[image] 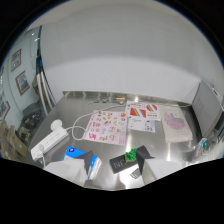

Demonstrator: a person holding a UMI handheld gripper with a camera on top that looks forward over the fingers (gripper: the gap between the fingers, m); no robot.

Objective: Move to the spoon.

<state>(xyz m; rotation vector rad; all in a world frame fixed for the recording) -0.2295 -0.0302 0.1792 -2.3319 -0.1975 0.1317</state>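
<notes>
Whether the hand-held gripper is open cannot be told; its view shows sticker sheets (106, 126) on a metal table (70, 107).

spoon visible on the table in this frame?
No. The metal table shows printed sheets, a white power strip with its cable and a small green object, but no spoon.

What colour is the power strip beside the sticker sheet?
White, with a white cable; the power strip shows best in the gripper view, left of the sticker sheet.
</notes>
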